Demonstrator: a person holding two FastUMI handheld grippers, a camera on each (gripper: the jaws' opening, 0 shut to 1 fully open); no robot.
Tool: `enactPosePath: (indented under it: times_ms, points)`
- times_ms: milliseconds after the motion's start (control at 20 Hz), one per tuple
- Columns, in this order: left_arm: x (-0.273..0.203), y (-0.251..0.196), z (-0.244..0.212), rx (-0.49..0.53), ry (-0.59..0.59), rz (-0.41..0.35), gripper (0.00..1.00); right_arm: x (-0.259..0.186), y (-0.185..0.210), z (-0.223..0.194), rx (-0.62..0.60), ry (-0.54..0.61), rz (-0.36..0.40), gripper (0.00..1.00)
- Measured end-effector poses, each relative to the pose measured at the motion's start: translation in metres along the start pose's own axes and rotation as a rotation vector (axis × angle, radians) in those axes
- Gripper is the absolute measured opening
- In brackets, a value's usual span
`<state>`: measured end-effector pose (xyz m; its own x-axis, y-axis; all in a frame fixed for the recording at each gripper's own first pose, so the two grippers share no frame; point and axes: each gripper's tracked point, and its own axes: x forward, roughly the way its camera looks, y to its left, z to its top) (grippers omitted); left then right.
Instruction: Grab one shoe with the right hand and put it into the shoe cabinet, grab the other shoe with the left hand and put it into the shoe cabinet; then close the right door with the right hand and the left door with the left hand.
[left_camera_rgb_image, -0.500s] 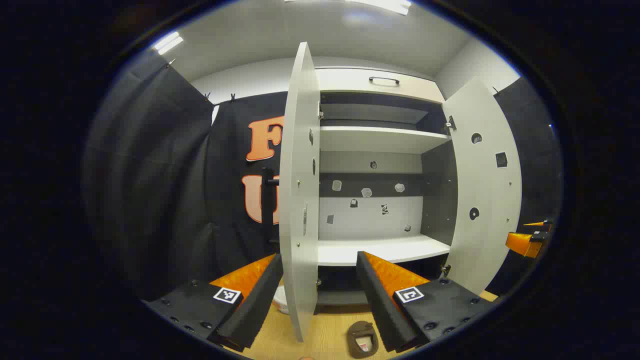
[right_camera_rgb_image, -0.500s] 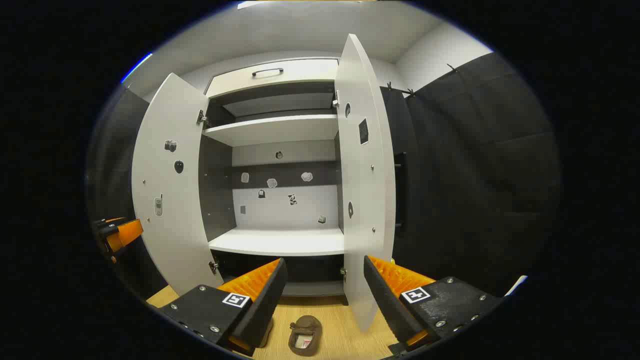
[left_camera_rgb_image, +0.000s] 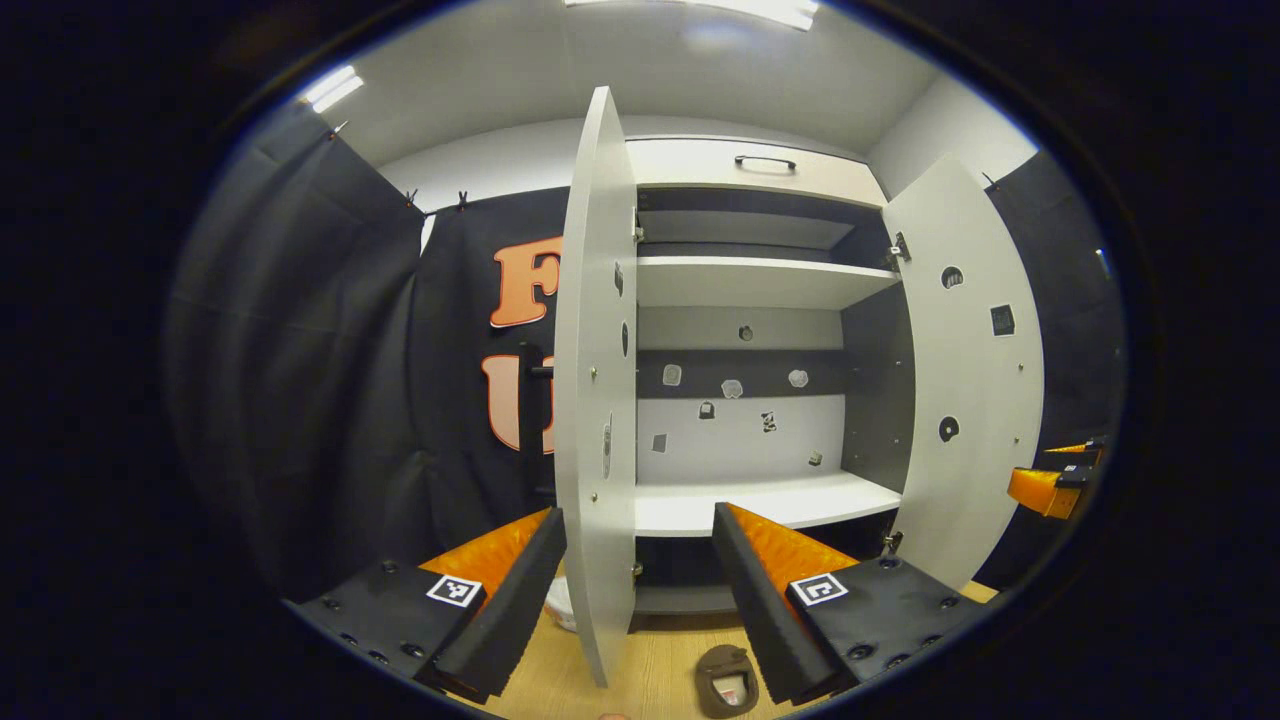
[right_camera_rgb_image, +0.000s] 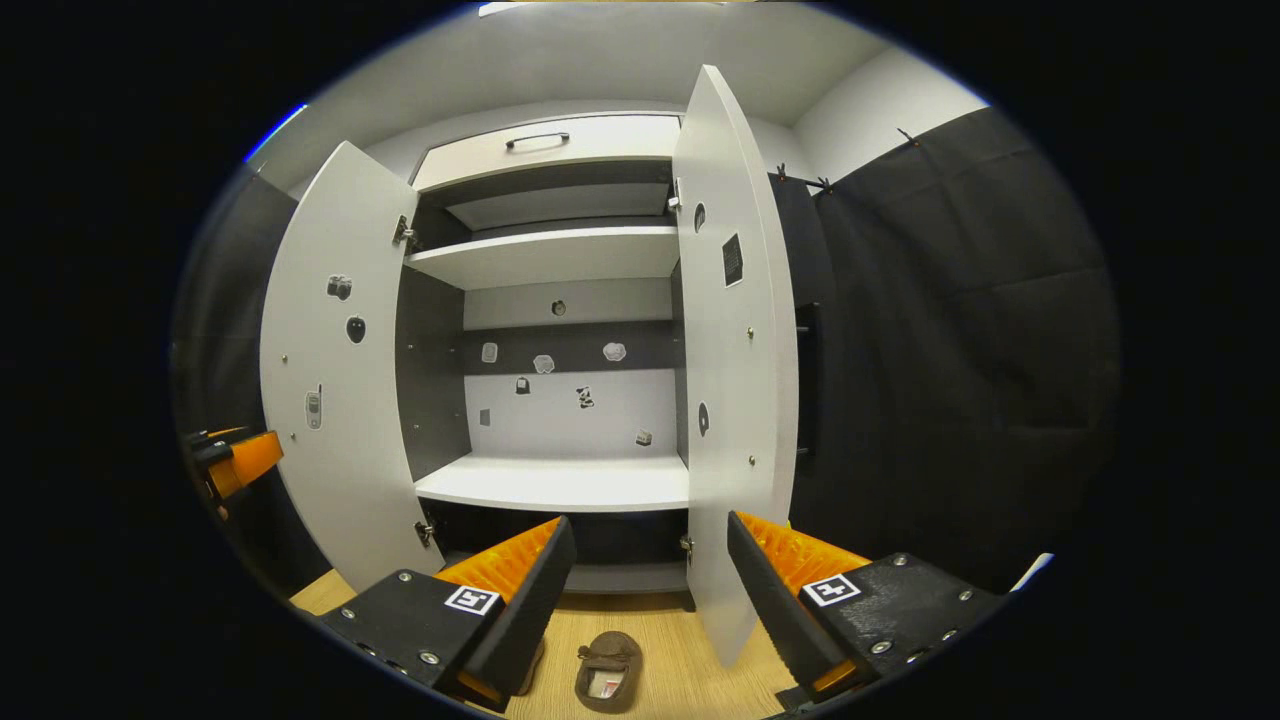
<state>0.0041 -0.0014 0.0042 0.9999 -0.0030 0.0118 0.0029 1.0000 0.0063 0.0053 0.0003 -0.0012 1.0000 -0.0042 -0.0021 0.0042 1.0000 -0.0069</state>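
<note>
Both hand-held grippers, left (left_camera_rgb_image: 640, 590) and right (right_camera_rgb_image: 645, 590), hover with fingers spread apart and empty before the shoe cabinet (right_camera_rgb_image: 560, 480), both doors swung wide. One brown shoe (right_camera_rgb_image: 605, 672) lies on the wooden floor (right_camera_rgb_image: 660, 650) below, outside the cabinet.

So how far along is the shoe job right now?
Nothing done yet. One shoe lies on the floor before the cabinet, shelves bare. Both doors stand open. Left gripper and right gripper are open, holding nothing. All steps remain.
</note>
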Motion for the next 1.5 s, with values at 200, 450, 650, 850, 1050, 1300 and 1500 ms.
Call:
enactPosePath:
  times_ms: [200, 450, 650, 850, 1050, 1300, 1500]
  points:
    - [0.001, 0.000, 0.001, 0.002, 0.000, 0.000, 0.93, 0.003, 0.001, -0.006, 0.001, 0.013, -0.002, 0.94]
    - [0.004, 0.000, 0.002, 0.010, -0.001, 0.000, 0.96, 0.010, 0.006, -0.021, -0.001, 0.042, 0.008, 0.94]
    - [0.006, 0.001, 0.006, 0.016, -0.010, 0.002, 0.96, 0.017, 0.017, -0.052, 0.011, 0.105, 0.028, 0.94]
    - [0.008, 0.002, 0.003, 0.019, -0.006, 0.004, 0.96, 0.029, 0.029, -0.108, 0.001, 0.197, 0.050, 0.94]
    - [0.009, 0.006, 0.001, 0.022, 0.002, 0.013, 0.93, 0.047, 0.042, -0.194, -0.015, 0.350, 0.079, 0.95]
    - [0.009, 0.018, -0.002, 0.029, 0.005, 0.043, 0.96, 0.055, 0.049, -0.279, 0.006, 0.500, 0.076, 0.95]
    - [0.009, 0.028, -0.008, 0.034, 0.018, 0.066, 0.99, 0.058, 0.042, -0.343, -0.015, 0.618, 0.054, 0.88]
